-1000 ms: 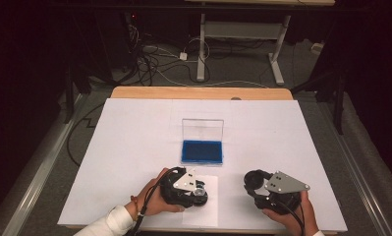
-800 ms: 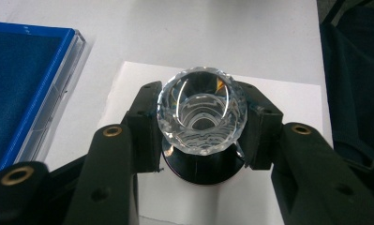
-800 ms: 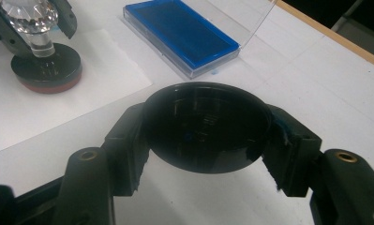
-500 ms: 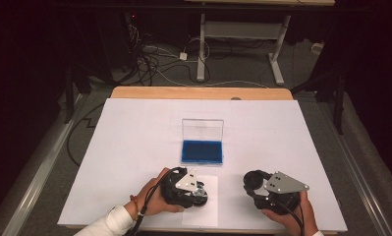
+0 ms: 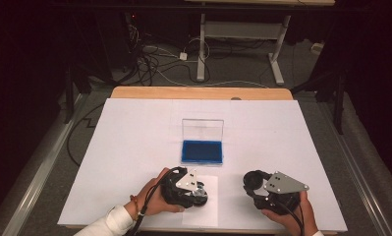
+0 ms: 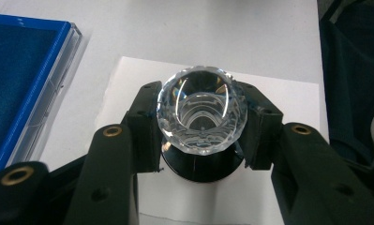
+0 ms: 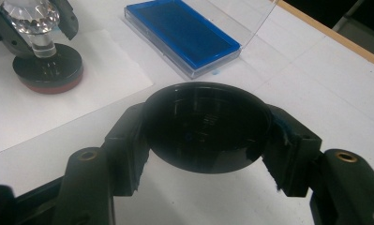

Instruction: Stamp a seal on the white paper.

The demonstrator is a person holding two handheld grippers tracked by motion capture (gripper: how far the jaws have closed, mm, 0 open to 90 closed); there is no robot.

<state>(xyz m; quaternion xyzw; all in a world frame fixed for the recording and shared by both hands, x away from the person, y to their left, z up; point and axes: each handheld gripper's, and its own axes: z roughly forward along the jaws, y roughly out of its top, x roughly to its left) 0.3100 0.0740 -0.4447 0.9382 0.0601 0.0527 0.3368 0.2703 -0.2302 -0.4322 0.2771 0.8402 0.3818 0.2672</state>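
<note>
Stillness is the news at this table: set against the high views from a second and half a second back, nothing has shifted, both hands sit where they were near the front edge of the white worktop (image 5: 134, 147), and both sets of jaws are as tight as before. Nearest me on the right, the right gripper (image 7: 208, 140) is clamped on a round black cap (image 7: 207, 125), its pads pressed to either side of the rim, held low over the worktop near the front right corner. Beside it, toward the middle of the front edge, the left gripper (image 6: 201, 124) grips the faceted crystal knob (image 6: 202, 110) of a stamp, whose round black base (image 7: 48, 69) with a reddish underside rests on a white sheet of paper (image 6: 287, 101). From the right gripper view the knob stands upright on a short clear stem, jaws closed on it from both sides. Farther in, about the middle of the worktop, lies the blue ink pad (image 5: 202, 151) in its clear case, its transparent lid (image 5: 202, 128) standing open at the far side. Beyond that, the far wooden edge (image 5: 198, 93) of the table runs bare. To my eye the pause reads as a stamp pressed onto the paper and held there, cap off and waiting in the other hand; lifting it straight up, so the print does not smear, looks like the next call, then capping it.
</note>
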